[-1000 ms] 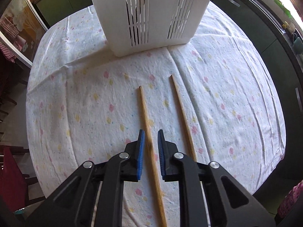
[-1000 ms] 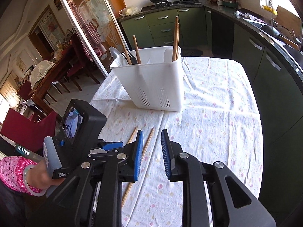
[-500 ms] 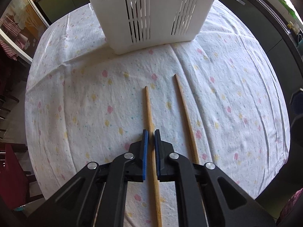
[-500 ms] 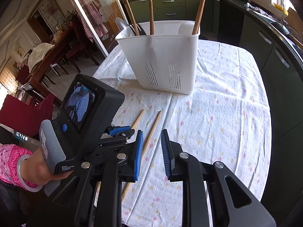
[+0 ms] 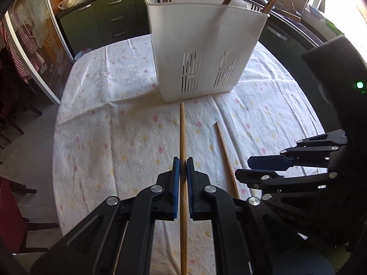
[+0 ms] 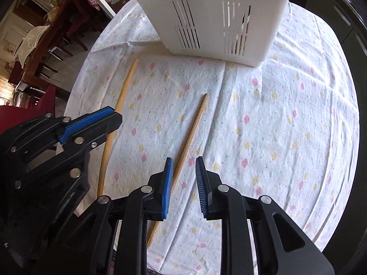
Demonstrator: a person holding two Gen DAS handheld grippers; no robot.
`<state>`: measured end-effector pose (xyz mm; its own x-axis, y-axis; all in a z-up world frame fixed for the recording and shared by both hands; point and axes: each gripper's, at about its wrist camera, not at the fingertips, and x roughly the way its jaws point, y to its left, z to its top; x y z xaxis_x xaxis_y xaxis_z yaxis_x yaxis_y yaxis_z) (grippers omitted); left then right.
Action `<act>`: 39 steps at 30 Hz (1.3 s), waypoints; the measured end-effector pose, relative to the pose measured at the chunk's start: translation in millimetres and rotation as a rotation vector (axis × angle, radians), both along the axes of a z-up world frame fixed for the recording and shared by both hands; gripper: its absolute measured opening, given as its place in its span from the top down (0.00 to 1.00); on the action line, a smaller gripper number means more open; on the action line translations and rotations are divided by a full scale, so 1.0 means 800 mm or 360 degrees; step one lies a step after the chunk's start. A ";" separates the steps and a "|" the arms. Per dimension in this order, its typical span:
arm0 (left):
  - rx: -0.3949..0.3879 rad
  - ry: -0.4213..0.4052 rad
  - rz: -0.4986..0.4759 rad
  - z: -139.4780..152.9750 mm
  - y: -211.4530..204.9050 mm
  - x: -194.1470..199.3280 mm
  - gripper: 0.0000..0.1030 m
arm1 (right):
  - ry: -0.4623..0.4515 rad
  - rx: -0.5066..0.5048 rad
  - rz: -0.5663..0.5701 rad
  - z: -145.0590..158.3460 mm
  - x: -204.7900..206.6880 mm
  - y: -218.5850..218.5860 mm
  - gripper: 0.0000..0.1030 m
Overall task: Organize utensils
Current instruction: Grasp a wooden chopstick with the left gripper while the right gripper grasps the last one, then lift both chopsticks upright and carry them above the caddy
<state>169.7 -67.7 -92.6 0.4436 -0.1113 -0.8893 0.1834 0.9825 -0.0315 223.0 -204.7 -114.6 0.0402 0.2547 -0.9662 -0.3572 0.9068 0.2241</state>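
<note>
**Two chopsticks, one bin**

My left tool (image 5: pixel 183 178) pinched one chopstick (image 5: pixel 182 137), its tip pointing at the white bin (image 5: pixel 201 52). My right tool (image 6: pixel 183 183) stood open over the other chopstick (image 6: pixel 190 135), which lay on the desk (image 6: pixel 286 126) before the bin. I judged it best to center that stick between the pads before closing, then lift level.

Two chopsticks (image 6: pixel 190 135) on tablecloth (image 6: pixel 286 119) before utensil caddy (image 6: pixel 220 16).
</note>
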 end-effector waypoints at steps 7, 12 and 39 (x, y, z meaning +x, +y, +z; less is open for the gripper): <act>-0.0054 -0.0192 -0.0028 0.038 0.012 -0.026 0.94 | 0.0066 -0.0201 -0.0025 -0.028 0.018 0.029 0.80; -0.0091 -0.0283 -0.0051 0.053 0.017 -0.042 0.94 | 0.0080 -0.0316 -0.0016 -0.036 0.020 0.052 0.72; -0.0181 -0.0571 -0.0128 0.134 0.000 -0.067 0.94 | -0.0308 0.0337 -0.0213 0.074 -0.041 -0.044 0.94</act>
<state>116.1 -67.8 14.8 0.7105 -0.2472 -0.6589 0.2786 0.9586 -0.0592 190.0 -240.2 -55.0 0.2649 0.4294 -0.8634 -0.2924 0.8890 0.3524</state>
